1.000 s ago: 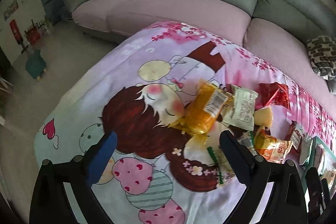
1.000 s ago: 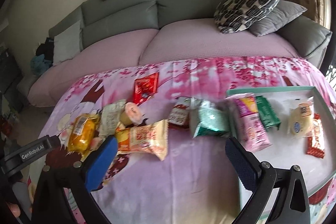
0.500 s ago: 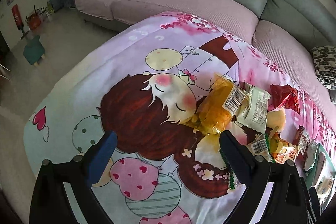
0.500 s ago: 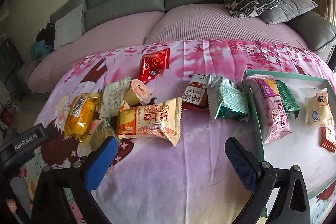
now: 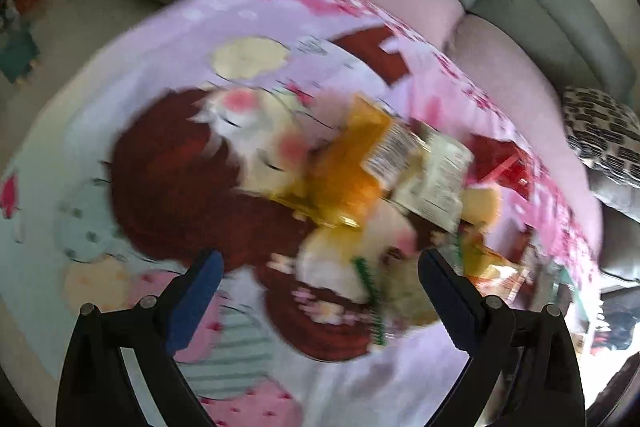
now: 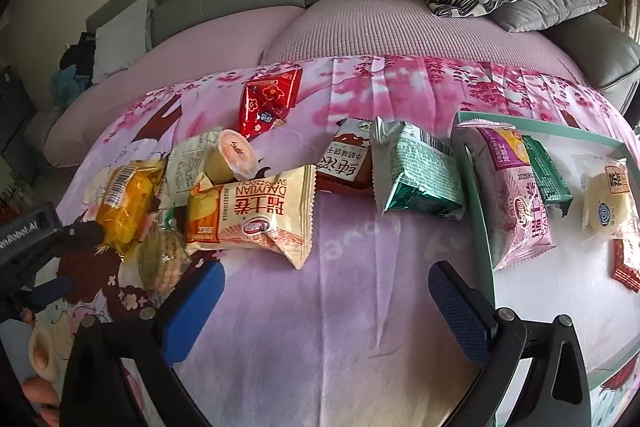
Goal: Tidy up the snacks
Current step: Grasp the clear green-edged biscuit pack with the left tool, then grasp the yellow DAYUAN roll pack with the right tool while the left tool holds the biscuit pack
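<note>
Cartoon tablecloth (image 5: 168, 155) blurred, orange packet (image 5: 344, 179) smeared, tray (image 6: 476, 187) cut off

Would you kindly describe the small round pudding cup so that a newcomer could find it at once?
Start at the pink cartoon tablecloth in front of the sofa and go to the cluster of snacks at its left end, away from the green-rimmed tray. The pudding cup lies on its side just behind the cream Swiss-roll packet. It is the only round tub with a peach lid; everything near it is a flat wrapper.

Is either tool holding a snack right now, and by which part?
No. The left tool and right tool are both open and empty above the cloth.
</note>
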`<control>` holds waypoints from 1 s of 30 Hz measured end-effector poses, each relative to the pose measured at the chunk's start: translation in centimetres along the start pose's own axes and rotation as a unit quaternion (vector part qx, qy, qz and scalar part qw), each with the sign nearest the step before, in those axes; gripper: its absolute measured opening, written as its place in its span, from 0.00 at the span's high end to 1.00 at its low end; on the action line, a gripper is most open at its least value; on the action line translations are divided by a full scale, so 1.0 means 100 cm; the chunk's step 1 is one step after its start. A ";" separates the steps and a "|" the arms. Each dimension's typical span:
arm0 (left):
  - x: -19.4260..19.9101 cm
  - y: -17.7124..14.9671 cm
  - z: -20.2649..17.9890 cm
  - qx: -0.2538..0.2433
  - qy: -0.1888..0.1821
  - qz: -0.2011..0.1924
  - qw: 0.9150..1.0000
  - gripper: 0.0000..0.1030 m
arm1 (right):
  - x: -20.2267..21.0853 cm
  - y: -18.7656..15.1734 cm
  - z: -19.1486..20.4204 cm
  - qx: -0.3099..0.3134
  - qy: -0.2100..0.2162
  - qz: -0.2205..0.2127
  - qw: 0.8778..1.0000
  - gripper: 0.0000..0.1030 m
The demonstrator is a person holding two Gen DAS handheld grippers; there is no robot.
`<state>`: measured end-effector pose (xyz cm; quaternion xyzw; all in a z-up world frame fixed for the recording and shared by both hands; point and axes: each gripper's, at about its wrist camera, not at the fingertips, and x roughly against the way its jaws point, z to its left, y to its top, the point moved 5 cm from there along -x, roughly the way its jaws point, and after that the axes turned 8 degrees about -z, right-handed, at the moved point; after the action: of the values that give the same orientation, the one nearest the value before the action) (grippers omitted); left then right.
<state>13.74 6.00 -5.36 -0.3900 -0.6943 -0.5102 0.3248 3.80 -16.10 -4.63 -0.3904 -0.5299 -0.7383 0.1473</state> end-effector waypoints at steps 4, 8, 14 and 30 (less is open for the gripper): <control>-0.016 -0.007 -0.016 0.003 -0.018 0.031 0.999 0.05 | -0.002 -0.001 0.001 0.009 -0.003 0.000 1.000 0.00; -0.032 -0.012 -0.023 0.007 -0.018 0.053 0.998 0.05 | -0.004 0.000 0.002 0.016 -0.004 0.000 1.000 0.00; -0.033 -0.013 -0.030 0.027 -0.055 0.073 0.995 0.05 | -0.005 0.000 -0.002 0.013 -0.005 0.002 1.000 0.00; -0.038 -0.016 -0.039 0.013 -0.053 0.074 0.996 0.46 | -0.005 -0.002 -0.004 0.015 -0.002 0.004 1.000 0.00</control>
<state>14.42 1.14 -8.26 -0.4625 -0.6867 -0.4543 0.3289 3.89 -16.46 -5.21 -0.3919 -0.5399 -0.7287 0.1545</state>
